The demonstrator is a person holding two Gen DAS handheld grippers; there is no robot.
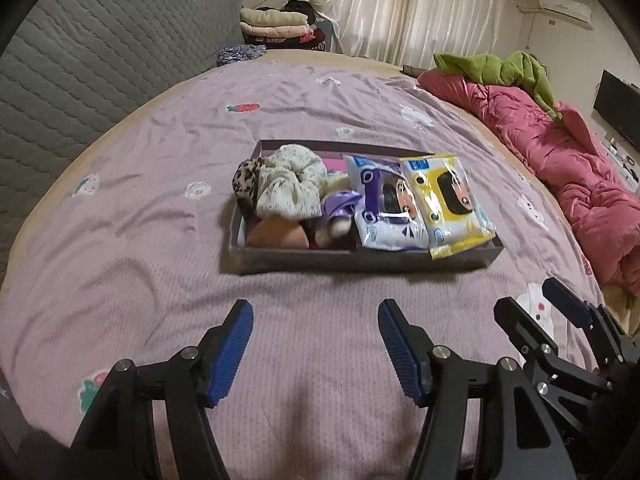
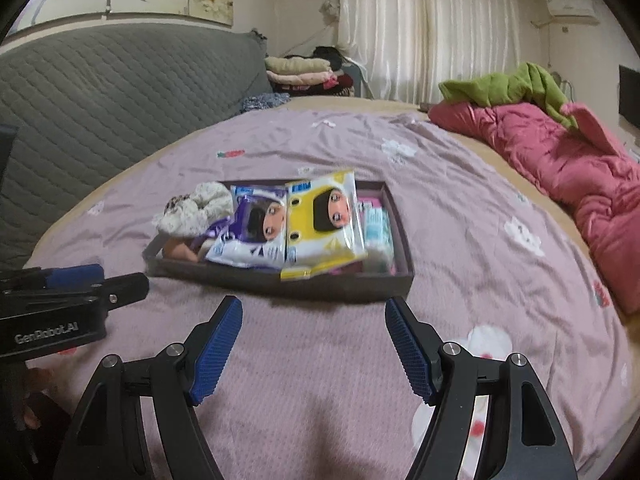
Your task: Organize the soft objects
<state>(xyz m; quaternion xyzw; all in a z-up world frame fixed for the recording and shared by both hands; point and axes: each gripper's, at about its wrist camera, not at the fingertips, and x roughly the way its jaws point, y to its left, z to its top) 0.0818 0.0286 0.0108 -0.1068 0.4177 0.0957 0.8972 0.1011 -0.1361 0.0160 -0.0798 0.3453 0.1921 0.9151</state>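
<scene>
Both ribbed blue grippers, left gripper [image 1: 316,344] and right gripper [image 2: 314,346], are hovering wide open and empty at frame bottom, below a shallow rectangular box [image 1: 360,258] holding fluffy scrunchies [image 1: 290,186] and glossy tissue packs [image 1: 444,204].

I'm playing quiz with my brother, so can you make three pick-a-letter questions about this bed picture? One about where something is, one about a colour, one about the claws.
1. Where are the two cartoon-face packets?
A. in the dark tray
B. on the pink quilt
C. on the grey headboard

2. What colour is the cloth on top of the pink quilt?
A. blue
B. green
C. white

3. How are the left claw and the right claw?
A. both shut on a packet
B. one holds a scrunchie
C. both open and empty

Answers: 1 A, the packets lie across the tray. 2 B, it is plainly green. 3 C, only the bedsheet shows between the fingers.
</scene>
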